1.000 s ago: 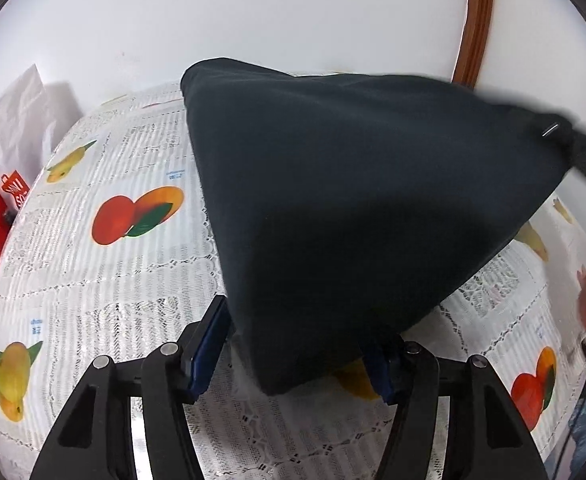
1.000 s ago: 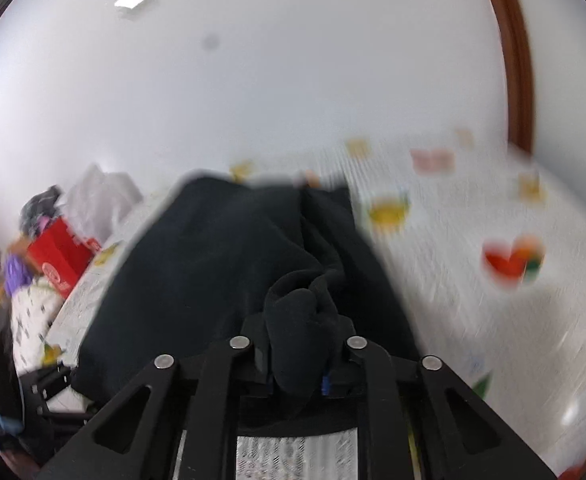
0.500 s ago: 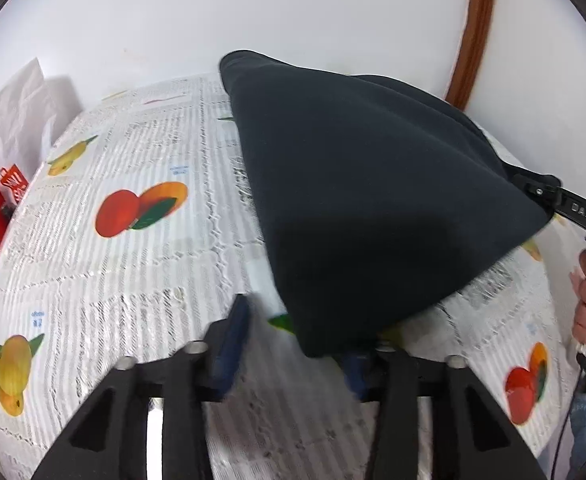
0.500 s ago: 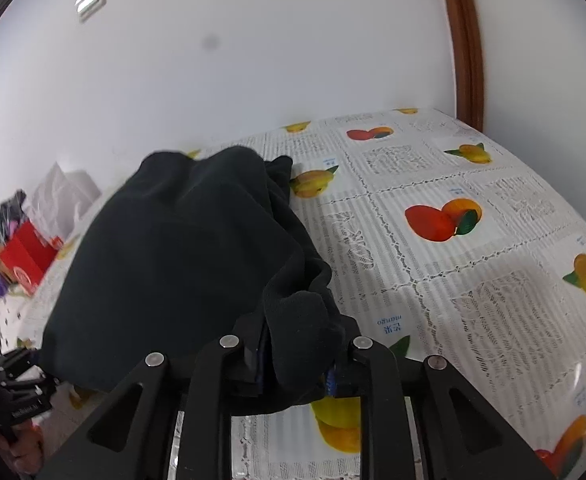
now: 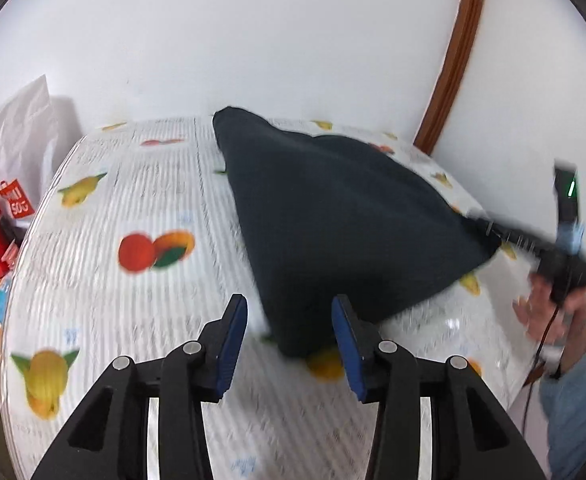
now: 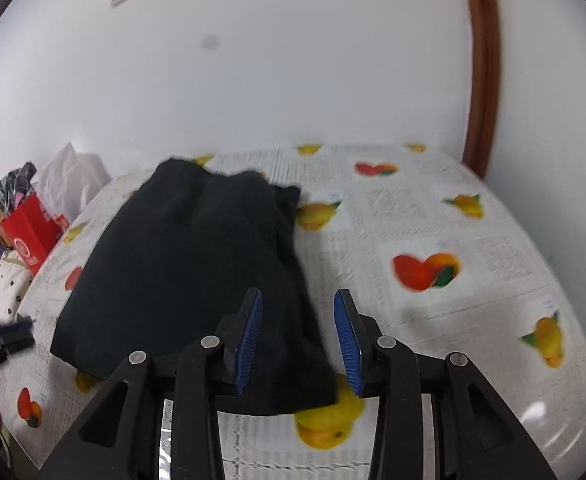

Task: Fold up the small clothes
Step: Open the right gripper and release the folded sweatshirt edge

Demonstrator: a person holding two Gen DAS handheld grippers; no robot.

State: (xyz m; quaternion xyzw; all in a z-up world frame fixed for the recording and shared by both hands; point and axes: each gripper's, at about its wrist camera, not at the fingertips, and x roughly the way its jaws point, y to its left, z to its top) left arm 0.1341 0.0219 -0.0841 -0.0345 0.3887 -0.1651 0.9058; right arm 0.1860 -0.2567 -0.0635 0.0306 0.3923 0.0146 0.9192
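Beside garment (image 6: 189, 264), red bag (image 6: 33, 232), right-view only.

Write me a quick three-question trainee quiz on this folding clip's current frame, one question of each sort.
1. True or false: the left tool is clamped on the dark garment.
2. Multiple choice: the garment lies on A) a bare wooden desk, B) the fruit-print tablecloth, C) the floor.
3. Fill in: beside the table's far left edge stands a ____ paper bag.

Key: 1 false, both tools are open, the right tool too. 2 B. 3 red.
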